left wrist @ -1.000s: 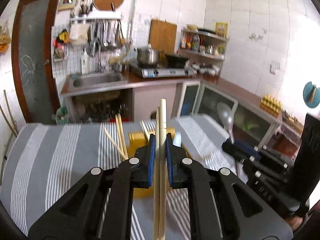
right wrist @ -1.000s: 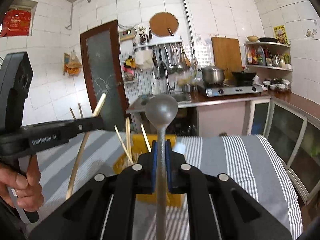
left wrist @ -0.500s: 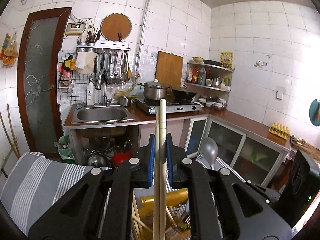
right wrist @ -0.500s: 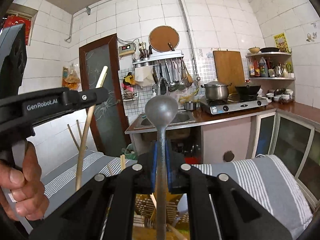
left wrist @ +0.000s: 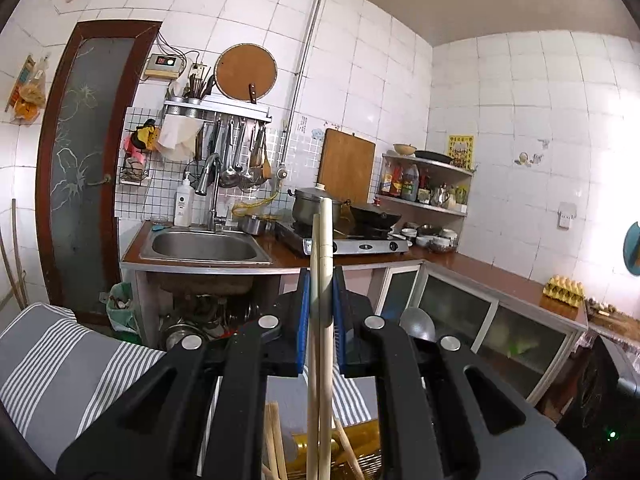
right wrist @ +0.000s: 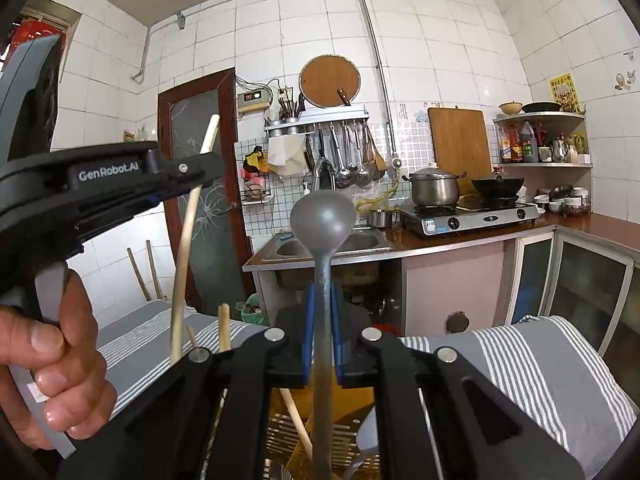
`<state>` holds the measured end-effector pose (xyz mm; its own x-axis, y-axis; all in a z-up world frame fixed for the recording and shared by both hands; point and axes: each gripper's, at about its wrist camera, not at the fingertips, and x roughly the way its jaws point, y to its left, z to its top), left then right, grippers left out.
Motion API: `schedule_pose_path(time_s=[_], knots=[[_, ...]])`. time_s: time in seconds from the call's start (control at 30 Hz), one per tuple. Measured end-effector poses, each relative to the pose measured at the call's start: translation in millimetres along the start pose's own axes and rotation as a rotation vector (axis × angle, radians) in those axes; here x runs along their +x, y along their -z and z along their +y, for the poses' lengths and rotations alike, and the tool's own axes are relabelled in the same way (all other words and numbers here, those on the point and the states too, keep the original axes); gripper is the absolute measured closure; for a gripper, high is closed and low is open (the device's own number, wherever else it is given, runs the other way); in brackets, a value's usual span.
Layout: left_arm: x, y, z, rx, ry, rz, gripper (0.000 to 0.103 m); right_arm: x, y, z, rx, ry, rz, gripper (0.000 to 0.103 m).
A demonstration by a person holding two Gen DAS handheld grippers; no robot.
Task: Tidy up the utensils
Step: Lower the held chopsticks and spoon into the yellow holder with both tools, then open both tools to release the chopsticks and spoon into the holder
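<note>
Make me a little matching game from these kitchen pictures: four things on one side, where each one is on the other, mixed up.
Things:
1. chopsticks
2. spoon
3. pot
4. round board

Places:
A. on the stove
B. clamped in the right gripper
C. hanging on the wall above the rack
D. clamped in the left gripper

Pairs: 1-D, 2-B, 3-A, 4-C
</note>
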<state>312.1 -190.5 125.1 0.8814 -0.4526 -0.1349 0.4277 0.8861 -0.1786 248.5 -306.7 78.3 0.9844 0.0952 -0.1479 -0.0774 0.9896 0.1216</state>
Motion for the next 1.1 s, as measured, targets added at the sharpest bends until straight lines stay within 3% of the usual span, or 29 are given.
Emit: schedule_pose_path(time_s=[0.23, 0.43, 0.5, 0.53, 0.8, 0.87, 1.0, 1.1], knots=[[2.5, 27.0, 1.7, 0.005, -0.022, 0.007, 0.093, -3.5, 17.2, -2.7, 0.007, 0.012, -0.016, 0.095], [7.5, 48.2, 6.7, 0.0, -0.024, 0.064, 0.093, -8.9, 18.6, -4.5, 0.022, 0.001, 0.004, 0.094], [4.8, 51.3, 8.3, 0.005, -0.032, 0.075, 0.084, -12.9, 18.2, -3.3, 0.023, -0.01, 0.01, 0.068], [2.6, 51.4, 8.3, 0.008, -0.03, 0.081, 0.071, -16.1, 17.5, -3.3, 0.029, -0.01, 0.002, 0.037], [-45.9, 28.0, 16.8, 0.029, -0.075, 0.06, 0.054, -61.8, -11.4, -7.6, 0.014, 0.058, -0.021, 0.035], [-68.1, 21.9, 23.2, 0.026, -0.088, 0.071, 0.041, -78.5, -19.7, -8.0, -0.01, 0.123, 0.013, 0.035], [-117.3, 29.6, 33.4, 0.042, -0.152, 0.098, 0.023, -126.6, -22.6, -10.9, -0.008, 0.175, 0.102, 0.034], [-156.5, 51.8, 39.1, 0.053, -0.2, 0.122, 0.01, -166.2, -10.6, -6.9, 0.006, 0.196, 0.145, 0.024]])
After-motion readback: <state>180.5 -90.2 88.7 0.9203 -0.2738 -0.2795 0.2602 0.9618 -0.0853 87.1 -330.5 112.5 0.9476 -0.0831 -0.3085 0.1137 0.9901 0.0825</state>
